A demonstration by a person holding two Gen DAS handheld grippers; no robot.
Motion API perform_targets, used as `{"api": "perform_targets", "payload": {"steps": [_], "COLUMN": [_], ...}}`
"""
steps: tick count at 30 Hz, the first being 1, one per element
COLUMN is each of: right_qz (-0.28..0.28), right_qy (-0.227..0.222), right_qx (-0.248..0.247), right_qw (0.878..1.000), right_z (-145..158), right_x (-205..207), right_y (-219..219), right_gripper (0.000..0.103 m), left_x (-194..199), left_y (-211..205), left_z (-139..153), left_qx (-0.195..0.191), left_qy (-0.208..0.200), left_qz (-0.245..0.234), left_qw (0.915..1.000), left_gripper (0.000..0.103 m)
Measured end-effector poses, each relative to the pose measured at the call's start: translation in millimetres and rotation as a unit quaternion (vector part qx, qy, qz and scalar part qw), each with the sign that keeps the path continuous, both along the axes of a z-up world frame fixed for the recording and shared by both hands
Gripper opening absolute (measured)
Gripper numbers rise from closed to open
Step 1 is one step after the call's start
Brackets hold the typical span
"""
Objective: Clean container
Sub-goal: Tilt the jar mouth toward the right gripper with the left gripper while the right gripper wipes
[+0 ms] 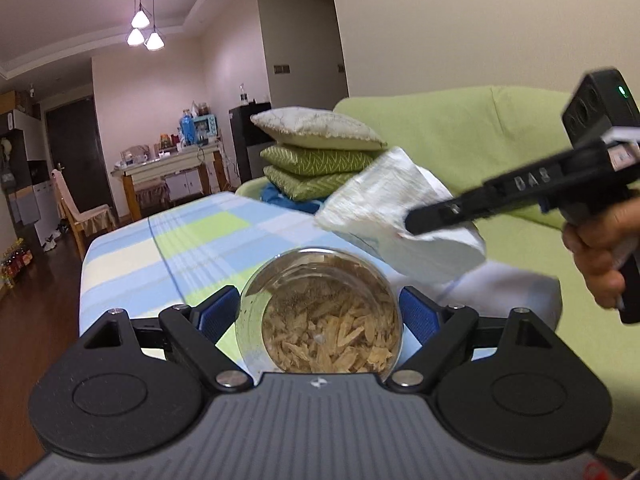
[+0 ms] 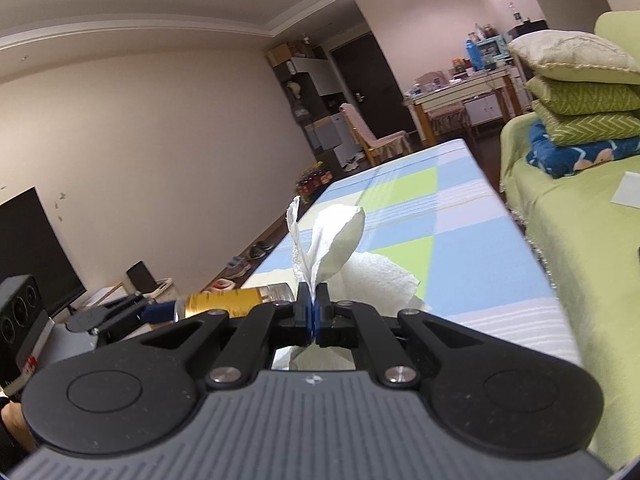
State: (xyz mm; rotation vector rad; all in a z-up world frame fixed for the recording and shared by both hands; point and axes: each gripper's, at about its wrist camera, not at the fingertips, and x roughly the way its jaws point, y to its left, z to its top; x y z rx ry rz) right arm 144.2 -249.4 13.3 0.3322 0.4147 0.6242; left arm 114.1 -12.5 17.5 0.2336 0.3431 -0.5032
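My left gripper [image 1: 319, 312] is shut on a clear glass jar [image 1: 320, 312] that holds pale dried flakes; the jar lies on its side between the blue pads, above the checked tablecloth [image 1: 192, 240]. My right gripper [image 2: 314, 308] is shut on a white paper towel [image 2: 336, 240]. In the left wrist view the right gripper [image 1: 416, 224] holds the towel [image 1: 396, 220] in the air just right of and above the jar, apart from it. In the right wrist view the jar [image 2: 236, 300] shows at the left, held by the left gripper [image 2: 160, 312].
A green sofa [image 1: 460, 136] with stacked cushions [image 1: 320, 152] stands right of the table. A folded blue blanket [image 2: 580, 156] lies on the sofa. A chair [image 1: 76, 208] and a cluttered sideboard [image 1: 172, 160] stand at the far end of the room.
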Motion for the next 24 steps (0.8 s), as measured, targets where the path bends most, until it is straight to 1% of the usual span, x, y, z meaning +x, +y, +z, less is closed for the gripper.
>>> {"api": "perform_targets", "payload": {"steps": [4, 7, 10, 12, 15, 17, 18, 19, 20, 21, 24], "right_qz": [0.023, 0.054, 0.084, 0.083, 0.085, 0.118, 0.137, 0.143, 0.147, 0.139, 0.102], "right_qy": [-0.009, -0.008, -0.012, -0.021, -0.015, -0.008, -0.013, -0.020, -0.027, -0.027, -0.021], "right_qx": [0.015, 0.029, 0.022, 0.012, 0.021, 0.037, 0.034, 0.025, 0.016, 0.016, 0.026], "right_qw": [1.000, 0.998, 0.996, 0.996, 0.996, 0.992, 0.990, 0.989, 0.989, 0.990, 0.994], "right_z": [4.5, 4.9, 1.7, -0.2, -6.2, -10.0, -11.2, -10.8, -10.1, -10.1, -11.2], "right_x": [-8.1, -12.4, -13.1, -11.3, -8.3, -11.5, -15.1, -18.6, -22.1, -20.1, -9.8], "right_y": [6.2, 14.7, 33.1, 43.8, 53.0, 60.6, 65.3, 68.0, 70.4, 67.0, 50.9], "right_gripper": [0.000, 0.000, 0.000, 0.000, 0.000, 0.000, 0.000, 0.000, 0.000, 0.000, 0.000], "left_x": [-7.3, -11.2, -12.9, -12.8, -12.9, -12.2, -12.1, -12.0, -11.6, -10.9, -10.7], "left_y": [3.0, 2.6, 2.3, 0.6, -2.6, -4.2, -4.5, -4.9, -5.4, -5.7, -4.6], "left_z": [-4.4, -8.4, -11.5, -13.8, -16.9, -16.5, -16.5, -16.6, -16.7, -16.6, -16.2], "left_qx": [0.013, 0.021, 0.025, 0.030, 0.034, 0.033, 0.033, 0.034, 0.035, 0.035, 0.035], "left_qy": [0.008, 0.009, 0.009, 0.011, 0.011, 0.012, 0.012, 0.012, 0.011, 0.011, 0.012], "left_qz": [-0.001, -0.002, -0.002, -0.003, -0.002, 0.001, 0.001, 0.001, 0.001, 0.001, 0.001], "left_qw": [0.9999, 0.9997, 0.9996, 0.9995, 0.9994, 0.9994, 0.9994, 0.9993, 0.9993, 0.9993, 0.9993], "left_gripper": [0.087, 0.087, 0.087, 0.086, 0.086, 0.086, 0.086, 0.086, 0.086, 0.086, 0.086]}}
